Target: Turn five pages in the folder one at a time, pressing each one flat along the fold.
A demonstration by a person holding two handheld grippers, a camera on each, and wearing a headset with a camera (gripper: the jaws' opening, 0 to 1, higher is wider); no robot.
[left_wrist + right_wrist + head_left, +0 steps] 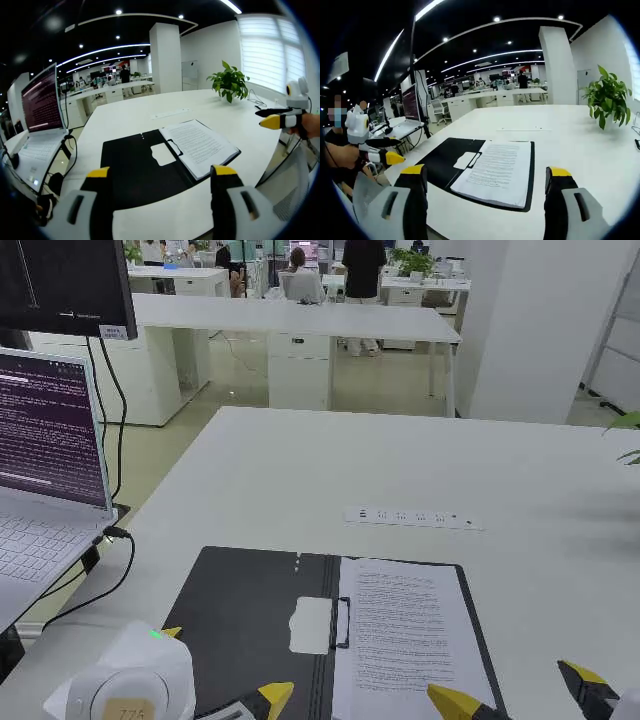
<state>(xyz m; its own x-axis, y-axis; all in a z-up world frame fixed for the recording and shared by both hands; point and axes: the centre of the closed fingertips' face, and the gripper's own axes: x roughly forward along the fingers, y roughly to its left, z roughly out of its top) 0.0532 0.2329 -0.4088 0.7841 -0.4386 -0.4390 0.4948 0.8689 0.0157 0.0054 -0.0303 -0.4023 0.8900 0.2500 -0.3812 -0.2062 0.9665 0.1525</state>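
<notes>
The folder [250, 620] lay open near the front edge of the white table [300, 470]. Its black inside cover was to the left, and the stack of printed pages [410, 640] lay flat on the right half, held at the spine by a clip [343, 622]. A pale slip sat on the cover just beside the clip; it may have been a label, but it was too small to tell. With the fold running straight away from the person, the pages' free edge could be reached from the front.

The left gripper [222, 665] hung over the folder's front-left corner, jaws spread wide and gripping nothing. The right gripper [518, 688] hovered off the front-right corner, jaws likewise apart and empty. By that layout no page looked lifted yet. The right gripper seemed best placed to catch a sheet's outer edge, and the left to press along the fold.

Beyond the folder's far edge sat a power strip [413, 517]. A laptop [40, 460] stood at the table's left edge and a potted plant [230, 82] near its far right corner.
</notes>
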